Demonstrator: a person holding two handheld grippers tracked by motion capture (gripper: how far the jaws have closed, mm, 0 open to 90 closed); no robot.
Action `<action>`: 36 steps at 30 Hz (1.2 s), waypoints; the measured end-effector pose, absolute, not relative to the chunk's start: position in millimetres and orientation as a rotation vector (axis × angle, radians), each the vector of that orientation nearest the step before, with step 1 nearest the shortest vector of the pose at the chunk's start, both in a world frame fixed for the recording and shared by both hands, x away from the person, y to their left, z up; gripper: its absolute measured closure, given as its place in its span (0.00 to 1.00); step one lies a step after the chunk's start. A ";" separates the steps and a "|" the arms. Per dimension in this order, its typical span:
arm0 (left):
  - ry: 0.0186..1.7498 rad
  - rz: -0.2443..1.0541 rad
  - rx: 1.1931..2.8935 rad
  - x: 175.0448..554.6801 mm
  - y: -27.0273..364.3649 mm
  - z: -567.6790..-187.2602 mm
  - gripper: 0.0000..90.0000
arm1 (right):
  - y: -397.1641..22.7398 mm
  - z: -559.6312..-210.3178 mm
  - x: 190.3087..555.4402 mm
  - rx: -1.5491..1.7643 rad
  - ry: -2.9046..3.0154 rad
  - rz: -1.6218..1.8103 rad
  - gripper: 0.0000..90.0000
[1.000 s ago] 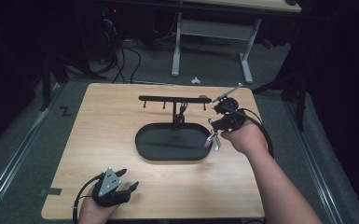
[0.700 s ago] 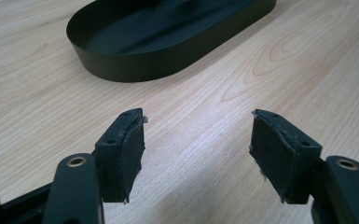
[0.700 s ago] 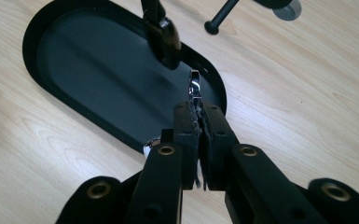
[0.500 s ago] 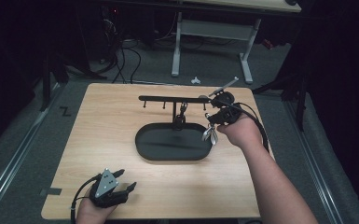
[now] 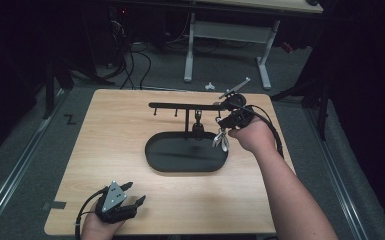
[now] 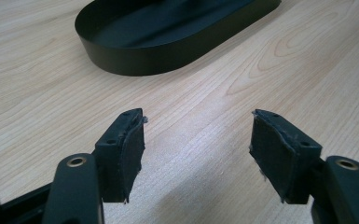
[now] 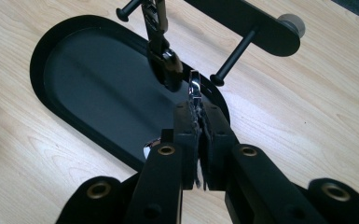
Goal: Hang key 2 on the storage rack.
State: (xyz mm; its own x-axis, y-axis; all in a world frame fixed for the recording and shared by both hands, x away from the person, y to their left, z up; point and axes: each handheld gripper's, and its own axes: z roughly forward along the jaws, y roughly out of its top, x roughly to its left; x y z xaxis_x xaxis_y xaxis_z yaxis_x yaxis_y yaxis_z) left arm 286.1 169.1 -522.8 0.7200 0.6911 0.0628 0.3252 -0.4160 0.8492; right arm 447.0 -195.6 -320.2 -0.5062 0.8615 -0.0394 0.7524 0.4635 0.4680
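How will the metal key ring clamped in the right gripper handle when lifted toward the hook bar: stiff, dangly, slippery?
Probably dangly: the key ring hangs loose below the right gripper. Likely slippery too: shiny metal, pinched by a thin edge. Looks light.

The stand (image 5: pixel 190 106) rises from the tray (image 5: pixel 186 153) mid-table (image 5: pixel 105 145).

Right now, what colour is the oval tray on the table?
The tray is black all over, seen best in the right gripper view.
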 end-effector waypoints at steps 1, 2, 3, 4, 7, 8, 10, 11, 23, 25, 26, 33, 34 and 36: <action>0.774 0.512 2.026 286.1 169.6 -522.7 0.39 | -195.6 -320.2 447.8 1.388 2.442 0.579 0.96; 0.775 0.515 2.024 286.3 169.8 -522.9 0.39 | -196.0 -320.4 448.9 1.382 2.442 0.581 0.96; 0.775 0.513 2.024 286.3 169.9 -522.9 0.39 | -196.4 -320.4 449.5 1.388 2.443 0.581 0.96; 0.775 0.513 2.024 286.4 169.8 -523.0 0.39 | -196.7 -320.6 450.3 1.387 2.441 0.585 0.96; 0.771 0.512 2.031 286.1 168.9 -523.3 0.39 | -197.5 -321.0 452.2 1.400 2.436 0.593 0.96; 0.770 0.512 2.032 286.0 168.7 -523.4 0.39 | -197.7 -321.4 452.8 1.402 2.436 0.596 0.96; 0.769 0.513 2.033 285.8 168.6 -523.4 0.39 | -198.2 -322.5 454.5 1.405 2.441 0.584 0.96; 0.771 0.513 2.032 285.9 168.9 -523.4 0.39 | -198.3 -322.9 454.9 1.407 2.440 0.584 0.96; 0.772 0.514 2.033 285.8 169.3 -523.4 0.39 | -204.6 -325.5 460.3 1.410 2.420 0.601 0.96; 0.774 0.514 2.030 285.8 169.5 -523.4 0.39 | -204.6 -326.4 460.9 1.403 2.417 0.597 0.95; 0.774 0.512 2.032 285.7 169.7 -523.2 0.39 | -204.6 -326.7 461.0 1.401 2.414 0.592 0.95; 0.773 0.513 2.032 285.7 169.9 -523.0 0.39 | -205.2 -330.3 461.4 1.394 2.395 0.587 0.94; 0.771 0.513 2.035 285.7 170.0 -522.8 0.39 | -205.1 -330.7 461.5 1.395 2.395 0.585 0.94; 0.773 0.516 2.029 285.7 169.7 -523.1 0.39 | -205.1 -331.9 462.1 1.380 2.393 0.581 0.93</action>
State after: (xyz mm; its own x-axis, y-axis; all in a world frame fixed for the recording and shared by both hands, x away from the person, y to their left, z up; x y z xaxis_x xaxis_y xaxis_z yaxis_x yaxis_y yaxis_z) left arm 285.7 169.7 -523.1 0.7205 0.6904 0.0657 0.3257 -0.4205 0.8468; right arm 462.1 -205.1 -331.9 -0.4834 0.8726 -0.0695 0.7436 0.4513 0.4933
